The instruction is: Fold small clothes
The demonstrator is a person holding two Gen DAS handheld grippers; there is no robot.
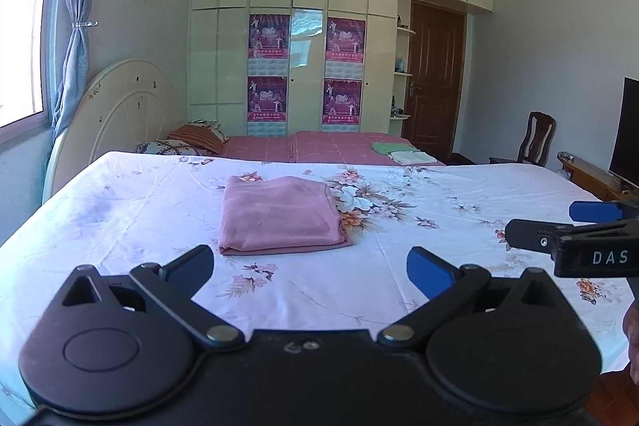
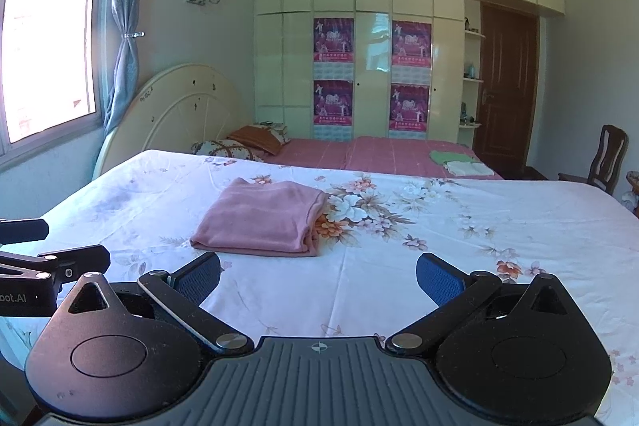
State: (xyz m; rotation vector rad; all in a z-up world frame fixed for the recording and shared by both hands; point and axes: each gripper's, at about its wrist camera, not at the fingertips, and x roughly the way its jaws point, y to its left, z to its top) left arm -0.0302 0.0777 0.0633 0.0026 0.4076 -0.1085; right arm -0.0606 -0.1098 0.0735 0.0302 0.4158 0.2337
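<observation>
A pink garment [image 1: 279, 214] lies folded into a neat rectangle on the white floral sheet [image 1: 120, 210]; it also shows in the right wrist view [image 2: 259, 218]. My left gripper [image 1: 311, 270] is open and empty, held over the sheet in front of the garment and apart from it. My right gripper [image 2: 319, 278] is open and empty, also short of the garment. The right gripper shows at the right edge of the left wrist view [image 1: 559, 226]. The left gripper shows at the left edge of the right wrist view [image 2: 60, 246].
A bed with a pink cover [image 1: 319, 146] lies beyond, with pillows [image 1: 191, 140] and folded green and white clothes [image 1: 403, 152]. A wardrobe [image 1: 299, 46], a door [image 1: 435, 78], a chair [image 1: 535, 138] and a TV [image 1: 627, 130] stand behind.
</observation>
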